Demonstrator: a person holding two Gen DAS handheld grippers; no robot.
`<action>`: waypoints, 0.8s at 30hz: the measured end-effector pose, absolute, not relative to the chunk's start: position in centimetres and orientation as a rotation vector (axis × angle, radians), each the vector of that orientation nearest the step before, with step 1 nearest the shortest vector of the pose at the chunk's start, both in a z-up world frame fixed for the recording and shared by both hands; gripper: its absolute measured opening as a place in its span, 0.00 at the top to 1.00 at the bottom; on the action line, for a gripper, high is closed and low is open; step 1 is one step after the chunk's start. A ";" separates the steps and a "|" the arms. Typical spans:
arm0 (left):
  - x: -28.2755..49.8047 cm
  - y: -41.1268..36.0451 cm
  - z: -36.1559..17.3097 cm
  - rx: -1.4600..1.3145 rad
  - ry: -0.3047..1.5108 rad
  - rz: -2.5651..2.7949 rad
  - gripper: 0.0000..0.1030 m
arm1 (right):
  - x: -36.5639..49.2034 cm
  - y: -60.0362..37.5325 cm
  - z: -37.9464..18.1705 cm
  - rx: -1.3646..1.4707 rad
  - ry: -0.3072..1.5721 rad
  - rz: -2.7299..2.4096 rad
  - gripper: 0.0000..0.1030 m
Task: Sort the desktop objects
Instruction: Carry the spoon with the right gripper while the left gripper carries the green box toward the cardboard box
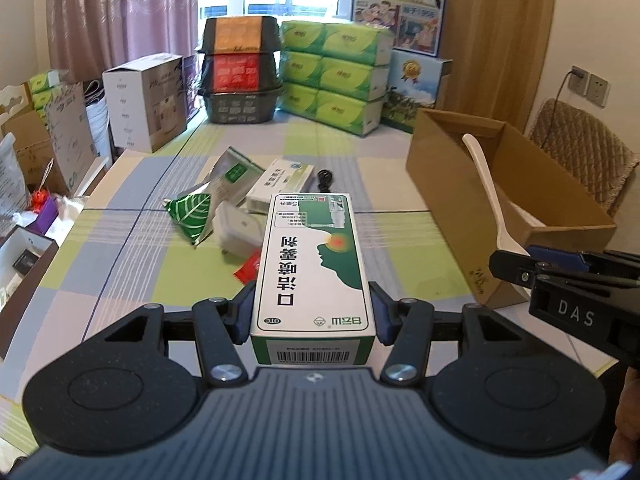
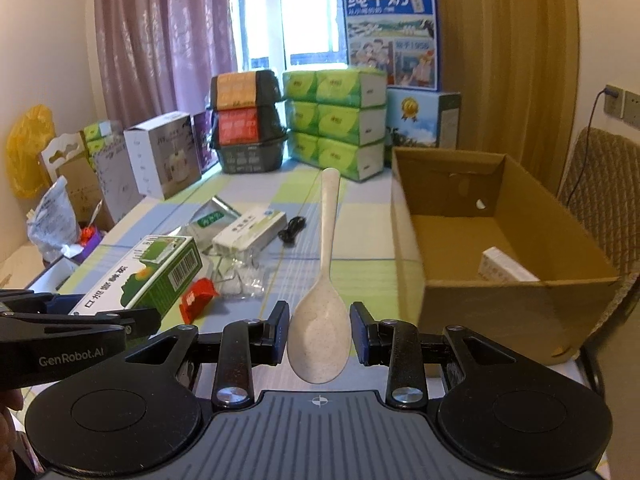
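Glossy paper medicine box (image 1: 314, 264), matt speckled plastic spoon (image 2: 320, 332), plain brown cardboard box (image 2: 504, 280).

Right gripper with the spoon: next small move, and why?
Probably carry it right, over the cardboard box, then release. The right gripper is shut on the white spoon, the box stands open beside it, and one small carton already lies inside.

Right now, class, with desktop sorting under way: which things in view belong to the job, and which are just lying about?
Part of the job:
- medicine box in the left gripper
- pale spoon in the right gripper
- cardboard box
- foil pouch, black cable, red sachet

Lying about:
- tissue packs
- milk carton
- stacked bowls
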State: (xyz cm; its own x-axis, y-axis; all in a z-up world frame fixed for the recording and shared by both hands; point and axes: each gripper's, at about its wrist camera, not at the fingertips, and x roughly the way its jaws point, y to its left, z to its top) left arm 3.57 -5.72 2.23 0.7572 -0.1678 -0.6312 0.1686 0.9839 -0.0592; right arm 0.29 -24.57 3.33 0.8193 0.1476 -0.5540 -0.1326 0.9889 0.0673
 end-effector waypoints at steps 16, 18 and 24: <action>2.3 -9.4 4.1 0.017 0.665 -0.245 0.51 | -1.6 -29.1 6.3 0.051 0.551 0.075 0.71; 2.2 -9.8 4.3 0.015 0.666 -0.251 0.51 | -1.8 -29.5 6.5 0.054 0.549 0.066 0.71; 2.2 -11.5 4.9 0.017 0.661 -0.276 0.51 | -2.0 -31.6 7.1 0.067 0.547 0.031 0.71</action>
State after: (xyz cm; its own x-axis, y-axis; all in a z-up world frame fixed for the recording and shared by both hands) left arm 2.23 -11.53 4.88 0.7545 -0.2477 -0.6078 0.2585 0.9634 -0.0717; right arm -1.95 -31.59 7.08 0.8536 0.0476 -0.5188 -0.0121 0.9974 0.0716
